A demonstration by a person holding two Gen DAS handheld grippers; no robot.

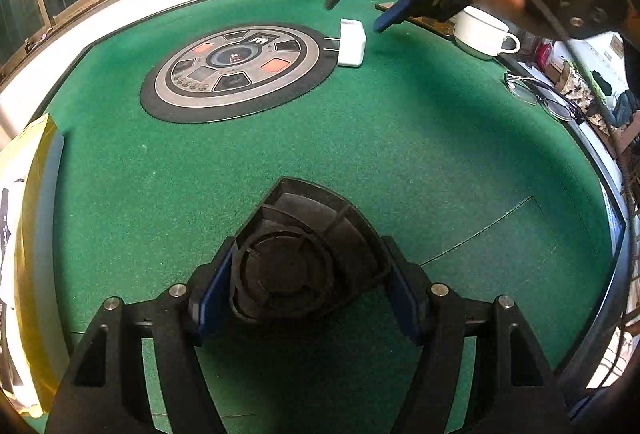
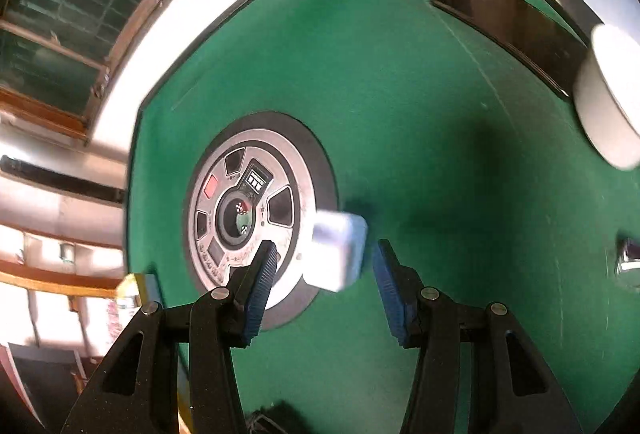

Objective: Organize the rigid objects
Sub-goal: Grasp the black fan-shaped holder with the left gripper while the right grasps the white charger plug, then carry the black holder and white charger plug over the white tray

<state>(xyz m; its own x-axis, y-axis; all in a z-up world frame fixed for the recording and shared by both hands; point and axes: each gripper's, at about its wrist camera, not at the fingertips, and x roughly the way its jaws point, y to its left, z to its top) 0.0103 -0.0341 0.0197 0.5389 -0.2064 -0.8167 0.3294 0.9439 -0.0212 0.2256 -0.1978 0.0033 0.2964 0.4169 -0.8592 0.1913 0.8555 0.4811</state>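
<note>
My left gripper (image 1: 308, 286) is shut on a black fan-shaped object (image 1: 304, 254), held just above the green felt table (image 1: 400, 138). A white charger block (image 1: 352, 42) lies beside the round control panel (image 1: 236, 66). My right gripper shows in the left wrist view (image 1: 356, 10), open and hovering above the charger. In the right wrist view the right gripper (image 2: 324, 274) is open, with the blurred white charger (image 2: 336, 254) just ahead between the fingers and apart from them.
A white cup (image 1: 484, 32) stands at the far right next to a dark phone (image 2: 508, 22). Eyeglasses (image 1: 540, 96) lie near the right edge. A yellow package (image 1: 28, 254) lies at the left edge. The round panel (image 2: 256, 214) sits mid-table.
</note>
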